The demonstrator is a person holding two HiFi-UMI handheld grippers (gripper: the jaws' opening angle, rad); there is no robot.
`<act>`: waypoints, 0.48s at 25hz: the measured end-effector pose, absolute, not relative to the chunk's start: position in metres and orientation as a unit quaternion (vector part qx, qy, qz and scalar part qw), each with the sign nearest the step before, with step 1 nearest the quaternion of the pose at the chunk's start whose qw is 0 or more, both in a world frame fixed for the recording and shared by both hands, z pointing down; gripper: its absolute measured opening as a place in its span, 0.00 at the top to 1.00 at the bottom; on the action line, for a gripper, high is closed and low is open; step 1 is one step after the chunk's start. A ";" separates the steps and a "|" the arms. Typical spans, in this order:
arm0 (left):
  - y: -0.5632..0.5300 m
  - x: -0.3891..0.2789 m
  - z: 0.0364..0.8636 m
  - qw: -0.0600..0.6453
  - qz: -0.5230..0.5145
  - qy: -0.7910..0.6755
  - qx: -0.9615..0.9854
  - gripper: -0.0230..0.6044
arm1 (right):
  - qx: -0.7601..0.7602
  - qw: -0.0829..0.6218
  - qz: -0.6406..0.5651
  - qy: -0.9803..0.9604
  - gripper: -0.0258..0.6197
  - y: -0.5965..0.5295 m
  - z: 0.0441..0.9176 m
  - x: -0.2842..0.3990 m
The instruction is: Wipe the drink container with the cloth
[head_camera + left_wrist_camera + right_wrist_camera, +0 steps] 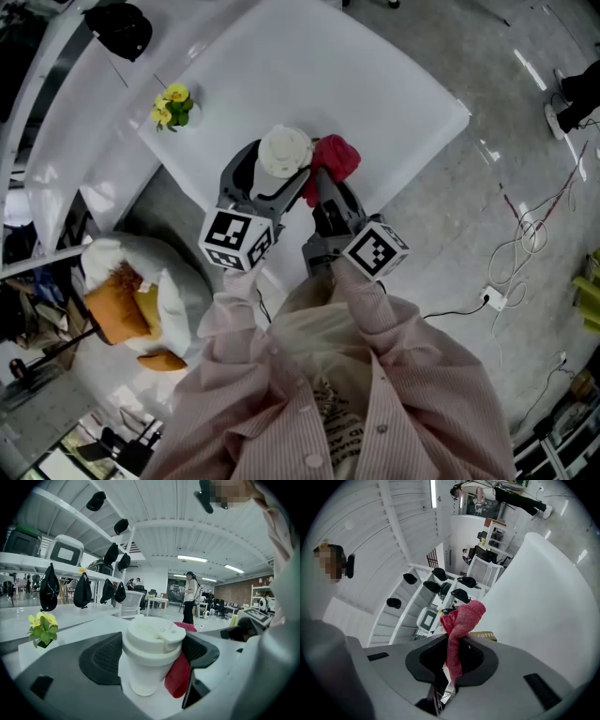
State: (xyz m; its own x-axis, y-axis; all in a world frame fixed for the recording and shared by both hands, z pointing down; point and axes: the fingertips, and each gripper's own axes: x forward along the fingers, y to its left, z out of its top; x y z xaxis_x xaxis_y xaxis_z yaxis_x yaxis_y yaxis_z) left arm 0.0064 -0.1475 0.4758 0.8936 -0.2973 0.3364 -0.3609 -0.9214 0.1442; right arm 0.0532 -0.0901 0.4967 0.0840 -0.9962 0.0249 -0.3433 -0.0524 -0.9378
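Note:
A white lidded drink cup (283,153) (150,656) stands upright on the white table (375,84). My left gripper (279,173) (150,660) is shut on the cup, one dark pad on each side of its body. A red cloth (334,157) (460,625) is bunched against the cup's right side; in the left gripper view the cloth (180,672) hangs between cup and right pad. My right gripper (319,183) (454,660) is shut on the cloth, whose free end sticks out past the jaws. A brown band of the cup (483,635) shows behind the cloth.
A small yellow flower sprig (172,105) (42,627) stands on the table's left corner. A black cap (122,28) hangs at the upper left. Shelves with bags and boxes (65,550) line the left. Cables (534,225) trail over the floor at right. A person (191,597) stands far off.

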 end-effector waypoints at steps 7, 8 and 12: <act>-0.148 0.005 0.477 0.103 0.155 -0.169 0.968 0.35 | -0.609 0.413 -0.407 0.541 0.90 -0.095 0.512 0.053; -0.148 0.005 0.477 0.102 0.155 -0.169 0.968 0.35 | -0.610 0.409 -0.409 0.541 0.90 -0.096 0.515 0.053; -0.150 0.006 0.478 0.101 0.155 -0.170 0.968 0.35 | -0.613 0.402 -0.420 0.535 0.90 -0.099 0.529 0.053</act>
State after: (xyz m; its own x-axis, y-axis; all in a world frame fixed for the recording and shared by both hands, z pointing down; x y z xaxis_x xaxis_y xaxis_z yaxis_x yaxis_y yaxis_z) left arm 0.0057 -0.1499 0.4779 0.8941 -0.2976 0.3347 -0.3603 -0.9218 0.1429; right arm 0.0532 -0.0988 0.5294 0.0746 -0.9935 0.0857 -0.3179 -0.1051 -0.9423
